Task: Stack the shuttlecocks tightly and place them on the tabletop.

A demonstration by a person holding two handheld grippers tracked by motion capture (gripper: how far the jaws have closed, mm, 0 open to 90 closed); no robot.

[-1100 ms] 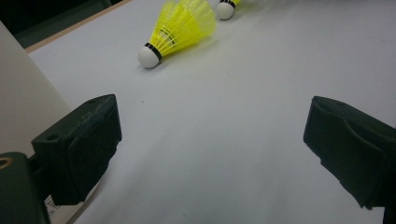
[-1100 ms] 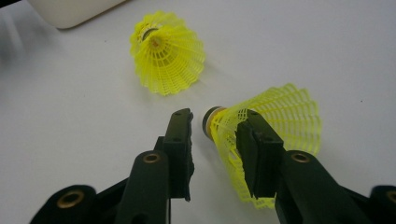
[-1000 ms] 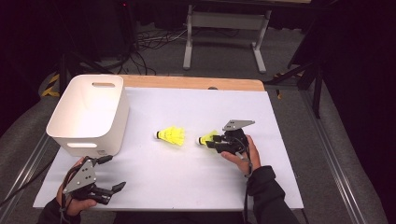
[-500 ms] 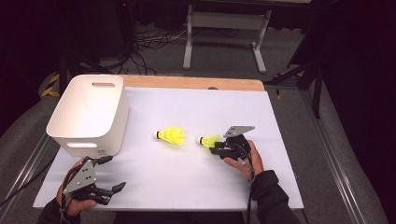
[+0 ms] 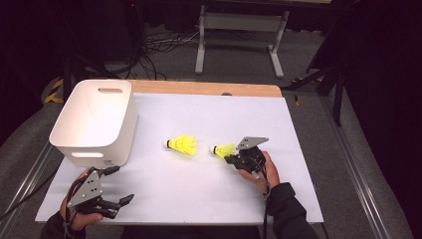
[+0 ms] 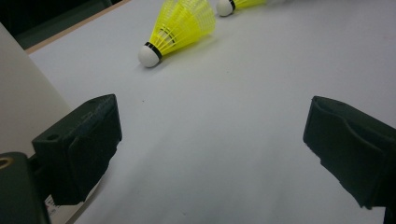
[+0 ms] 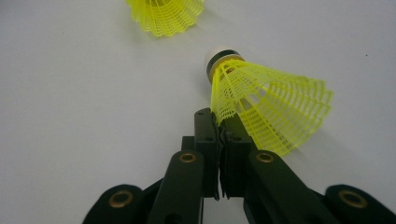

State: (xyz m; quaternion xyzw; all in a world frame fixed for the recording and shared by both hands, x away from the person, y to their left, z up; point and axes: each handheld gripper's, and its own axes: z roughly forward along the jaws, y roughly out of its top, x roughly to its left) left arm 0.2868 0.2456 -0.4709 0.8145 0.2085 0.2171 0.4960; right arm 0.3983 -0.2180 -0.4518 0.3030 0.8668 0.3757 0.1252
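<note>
Two yellow shuttlecocks lie on the white table [image 5: 199, 199]. One shuttlecock [image 5: 183, 145] lies free near the middle, its cork pointing left. The other shuttlecock [image 5: 223, 149] lies to its right, and my right gripper [image 5: 230, 157] has just been closing on it. In the right gripper view the jaws of the right gripper [image 7: 219, 123] stand shut on the rim of that shuttlecock's mesh skirt [image 7: 273, 105]. The free shuttlecock [image 7: 166, 14] lies beyond it. At the near left my left gripper [image 5: 120, 185] stands open over bare table, and its own view of the left gripper [image 6: 210, 140] has the free shuttlecock [image 6: 180, 25] ahead.
A white plastic bin [image 5: 127, 130] stands at the table's left, just beyond my left gripper; its wall [image 6: 18, 98] borders the left gripper view. A strip of wooden tabletop [image 5: 209, 88] runs along the far edge. Cables and a metal stand lie on the floor behind.
The right gripper's jaws have closed onto the skirt of the right shuttlecock, and that hand has settled slightly nearer to me. The left gripper has stayed put.
</note>
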